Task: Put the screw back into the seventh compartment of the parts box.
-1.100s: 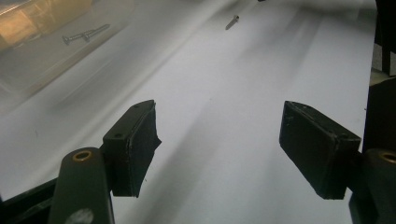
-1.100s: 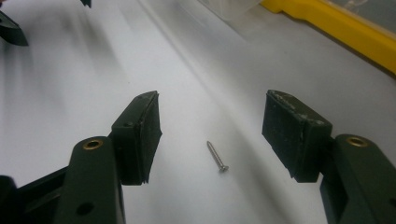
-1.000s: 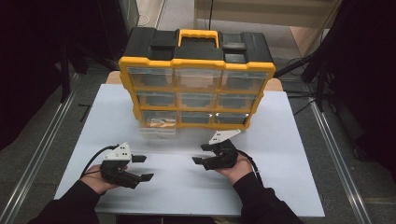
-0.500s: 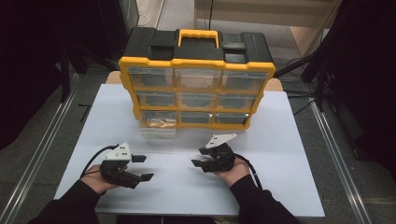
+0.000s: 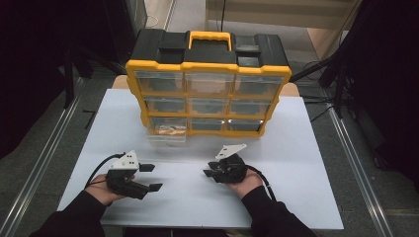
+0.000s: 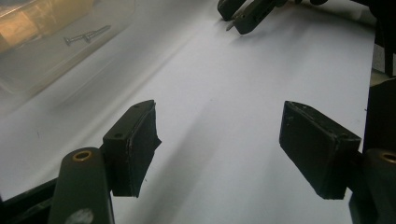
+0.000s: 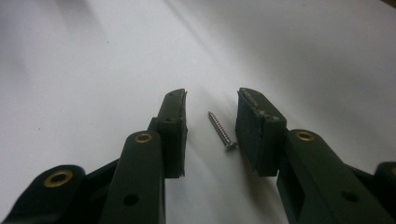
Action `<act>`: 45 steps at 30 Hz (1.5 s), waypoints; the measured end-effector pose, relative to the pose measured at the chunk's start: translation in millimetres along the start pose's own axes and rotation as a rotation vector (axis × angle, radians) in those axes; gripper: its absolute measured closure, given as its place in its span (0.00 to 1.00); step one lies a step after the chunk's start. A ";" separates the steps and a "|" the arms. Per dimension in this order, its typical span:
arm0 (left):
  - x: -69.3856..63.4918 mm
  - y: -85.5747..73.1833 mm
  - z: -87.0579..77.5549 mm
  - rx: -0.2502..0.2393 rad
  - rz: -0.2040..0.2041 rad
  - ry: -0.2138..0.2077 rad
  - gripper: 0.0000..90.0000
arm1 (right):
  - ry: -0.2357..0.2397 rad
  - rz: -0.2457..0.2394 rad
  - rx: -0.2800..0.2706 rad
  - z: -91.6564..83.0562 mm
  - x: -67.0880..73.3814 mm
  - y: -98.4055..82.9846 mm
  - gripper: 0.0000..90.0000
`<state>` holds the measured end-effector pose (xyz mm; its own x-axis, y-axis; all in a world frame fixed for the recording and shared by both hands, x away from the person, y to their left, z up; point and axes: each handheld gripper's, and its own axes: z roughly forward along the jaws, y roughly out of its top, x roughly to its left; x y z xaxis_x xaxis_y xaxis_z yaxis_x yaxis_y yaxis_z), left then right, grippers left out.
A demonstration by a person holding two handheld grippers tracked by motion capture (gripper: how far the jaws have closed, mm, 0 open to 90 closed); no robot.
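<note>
A yellow and black organiser with clear drawers stands at the back of the white table. Its bottom-left drawer is pulled out; in the left gripper view this drawer holds a few screws. My right gripper rests low on the table, open, with a single screw lying on the white surface between its jaws, touching neither pad. My left gripper is held near the front left, open and empty. The right gripper's tips show at the top of the left gripper view.
Metal rails run along both sides of the table. Dark cloth and cables hang at the right and left. A broad stretch of white tabletop lies between the grippers and the organiser.
The right gripper has edged slightly left and toward the front edge. The left gripper and the organiser have stayed put.
</note>
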<state>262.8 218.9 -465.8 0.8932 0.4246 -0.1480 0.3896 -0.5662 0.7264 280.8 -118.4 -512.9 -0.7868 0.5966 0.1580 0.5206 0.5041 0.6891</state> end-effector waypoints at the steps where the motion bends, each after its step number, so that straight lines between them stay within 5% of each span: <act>1: 0.1 0.0 0.0 0.000 0.001 0.000 0.31 | -0.009 0.000 -0.001 0.1 1.3 -0.9 0.73; 12: 0.5 -0.3 -0.5 -0.009 -0.004 0.003 0.31 | -0.090 -0.006 -0.022 0.8 5.7 -4.7 0.93; 27: 0.2 0.1 0.5 -0.002 0.001 -0.004 0.31 | 0.012 0.119 0.021 0.3 -5.9 1.9 0.99; 45: 0.7 -0.4 1.0 0.000 -0.001 -0.002 0.31 | 0.021 0.154 0.026 -1.8 -8.0 12.6 0.99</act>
<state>263.5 218.7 -466.8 0.8935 0.4232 -0.1501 0.3902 -0.5663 0.7260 293.0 -117.9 -504.3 -0.7036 0.6551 0.2753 0.6438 0.4237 0.6372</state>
